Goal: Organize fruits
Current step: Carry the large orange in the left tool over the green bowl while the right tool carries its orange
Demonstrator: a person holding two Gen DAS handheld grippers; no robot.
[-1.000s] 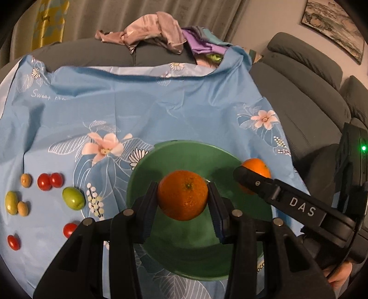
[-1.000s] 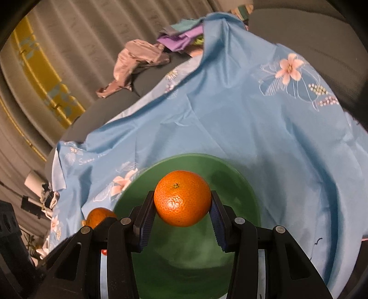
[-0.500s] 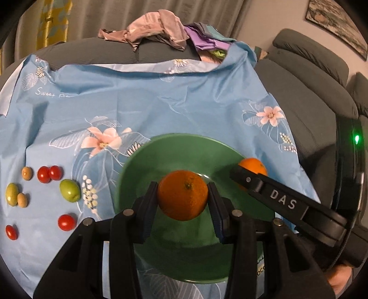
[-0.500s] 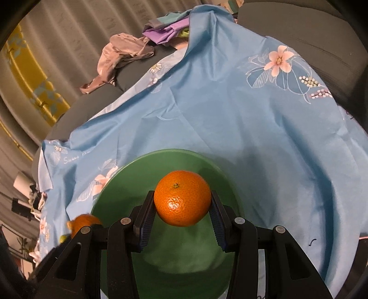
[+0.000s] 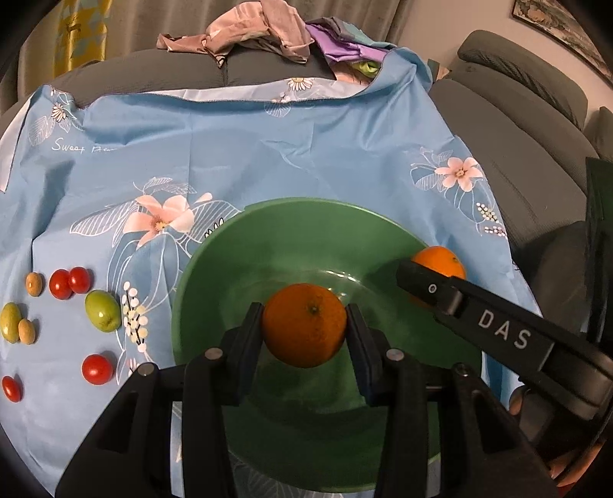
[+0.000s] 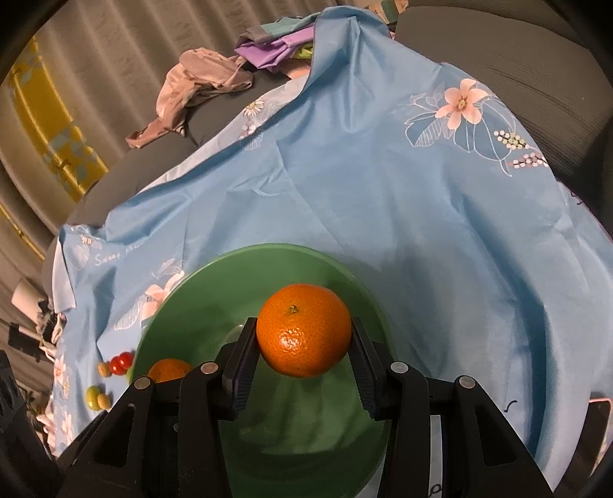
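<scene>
Moved: my left gripper (image 5: 305, 325) now sits lower over the round green plastic bowl (image 5: 237, 245).
Left grip: clamped on a round orange tangerine (image 5: 304, 325) above the bowl.
Right grip: my right gripper (image 6: 304, 337) pinches a second tangerine (image 6: 304, 330) over the bowl's far side.
Cloth: small red and green fruits (image 5: 101, 310) lie left of the bowl.

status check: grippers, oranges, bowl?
Left gripper shut on an orange, right gripper shut on second orange. Both over green bowl, bowl bare. Nothing in the way.

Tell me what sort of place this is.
Most likely a home living room: a grey sofa, curtains behind it, a framed picture on the wall, and loose clothes piled on the cushions.
</scene>
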